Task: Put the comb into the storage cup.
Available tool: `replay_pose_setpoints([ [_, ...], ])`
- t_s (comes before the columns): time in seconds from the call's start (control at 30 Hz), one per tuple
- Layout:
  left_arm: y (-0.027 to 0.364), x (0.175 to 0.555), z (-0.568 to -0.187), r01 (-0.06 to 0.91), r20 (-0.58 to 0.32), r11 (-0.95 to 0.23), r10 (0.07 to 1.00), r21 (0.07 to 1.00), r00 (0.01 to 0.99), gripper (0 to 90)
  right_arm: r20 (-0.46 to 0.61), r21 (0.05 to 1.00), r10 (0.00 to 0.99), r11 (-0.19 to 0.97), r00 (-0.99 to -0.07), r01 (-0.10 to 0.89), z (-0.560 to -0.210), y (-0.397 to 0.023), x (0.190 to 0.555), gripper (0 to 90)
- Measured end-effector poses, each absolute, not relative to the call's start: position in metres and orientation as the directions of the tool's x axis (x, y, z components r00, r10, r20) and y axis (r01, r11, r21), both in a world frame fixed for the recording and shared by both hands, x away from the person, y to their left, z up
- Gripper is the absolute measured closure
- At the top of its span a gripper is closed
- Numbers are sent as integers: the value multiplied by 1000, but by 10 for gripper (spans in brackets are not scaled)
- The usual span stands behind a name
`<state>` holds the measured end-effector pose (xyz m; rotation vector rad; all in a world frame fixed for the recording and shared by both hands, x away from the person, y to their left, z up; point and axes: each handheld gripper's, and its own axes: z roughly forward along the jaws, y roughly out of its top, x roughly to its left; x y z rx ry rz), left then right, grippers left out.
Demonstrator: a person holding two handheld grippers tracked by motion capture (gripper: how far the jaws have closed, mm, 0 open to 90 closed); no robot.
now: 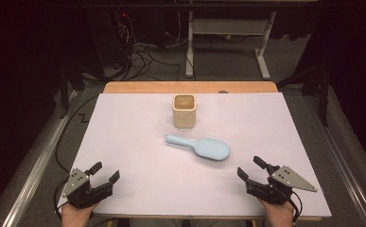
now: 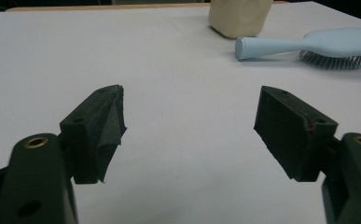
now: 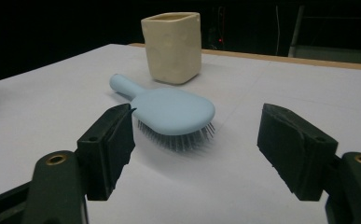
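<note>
Cream square cup (image 1: 185, 110) upright at table's far middle; inside looks empty, bottom not clear. Light blue hairbrush (image 1: 201, 147) just in front of cup, bristles down, long axis slanted, handle end toward cup, head away. Left gripper (image 1: 104, 174) and right gripper (image 1: 251, 167) both released, holding nothing, nearer than brush, well apart from cup.

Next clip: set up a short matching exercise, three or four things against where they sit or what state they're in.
Things:
1. hairbrush
2. cup
3. left tool
4. right tool

Descriptions:
A. cream, upright, farthest up the table
B. pale blue, lying bristles down at mid-table
C. open, nothing between its jaws, near corner away from the brush head
D. open, aimed at the brush head

Pairs: 1-B, 2-A, 3-C, 4-D
</note>
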<state>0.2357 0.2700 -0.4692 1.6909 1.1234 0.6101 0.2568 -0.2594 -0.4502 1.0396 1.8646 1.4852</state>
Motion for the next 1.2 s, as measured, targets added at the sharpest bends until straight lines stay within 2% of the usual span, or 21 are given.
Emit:
replay_pose_setpoints([
  [0.7,270,236,-469,396,-102,-94,888,914,448,252,52,964,784,123,-618,237,-448,-228,269,299],
  [1.2,270,236,-470,398,-107,-91,887,913,450,253,92,960,753,106,-652,259,-449,-204,278,323],
])
